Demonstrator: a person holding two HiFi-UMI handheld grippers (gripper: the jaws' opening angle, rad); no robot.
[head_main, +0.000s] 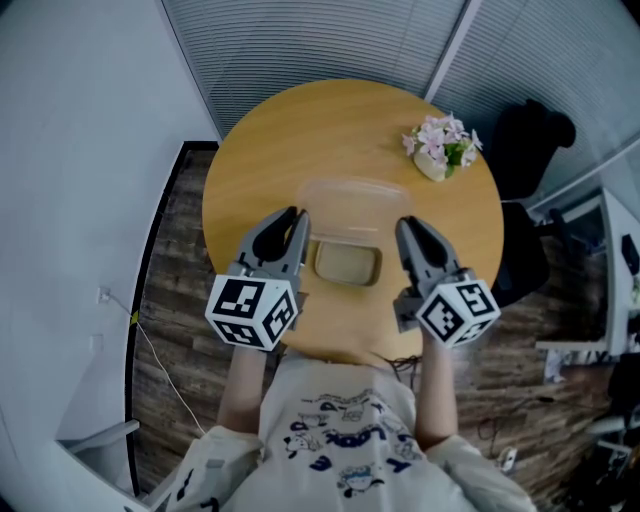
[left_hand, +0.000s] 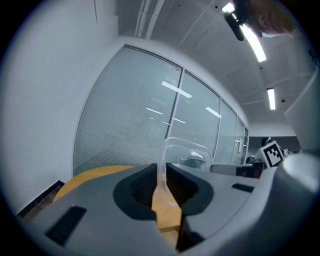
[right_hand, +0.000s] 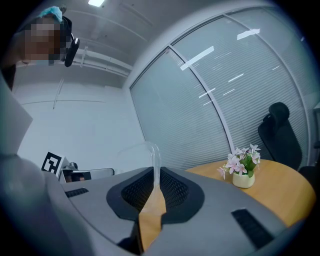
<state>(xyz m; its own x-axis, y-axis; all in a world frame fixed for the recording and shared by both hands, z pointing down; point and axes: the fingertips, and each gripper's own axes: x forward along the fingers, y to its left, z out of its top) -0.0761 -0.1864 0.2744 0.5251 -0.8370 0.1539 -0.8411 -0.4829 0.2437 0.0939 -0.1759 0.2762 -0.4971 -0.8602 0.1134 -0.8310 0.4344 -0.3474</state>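
Note:
A clear plastic container (head_main: 352, 198) hangs over the near part of a round wooden table (head_main: 300, 130), and its tan bottom shows through. My left gripper (head_main: 292, 226) is shut on its left rim. My right gripper (head_main: 408, 236) is shut on its right rim. In the left gripper view the jaws (left_hand: 162, 176) pinch a thin clear wall, and the container's curved edge (left_hand: 186, 148) rises beyond them. In the right gripper view the jaws (right_hand: 154, 183) clamp the opposite clear wall (right_hand: 152, 155) in the same way.
A small pot of pink flowers (head_main: 441, 147) (right_hand: 243, 171) stands at the table's far right. A black office chair (head_main: 527, 140) (right_hand: 280, 134) is behind it. Glass walls with blinds (head_main: 330, 40) close off the far side, and dark wood flooring (head_main: 170, 330) lies to the left.

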